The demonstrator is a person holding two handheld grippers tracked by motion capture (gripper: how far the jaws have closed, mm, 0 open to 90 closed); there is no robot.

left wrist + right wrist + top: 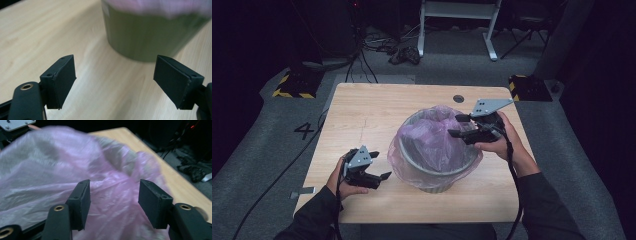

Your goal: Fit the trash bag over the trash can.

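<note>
Pink bag [432, 137] lines one bin [439, 181]; two grippers gape.

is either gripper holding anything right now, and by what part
Nothing is held. The left gripper is open over bare table beside the bin. The right gripper is open at the pink bag, its fingers not pinching it.

A bin [434, 177] stands on the table [362, 110], right of its middle, with a bag [432, 137] in it. The left gripper [379, 176] sits just left of the bin; the right gripper [458, 125] hangs over its right rim.
</note>
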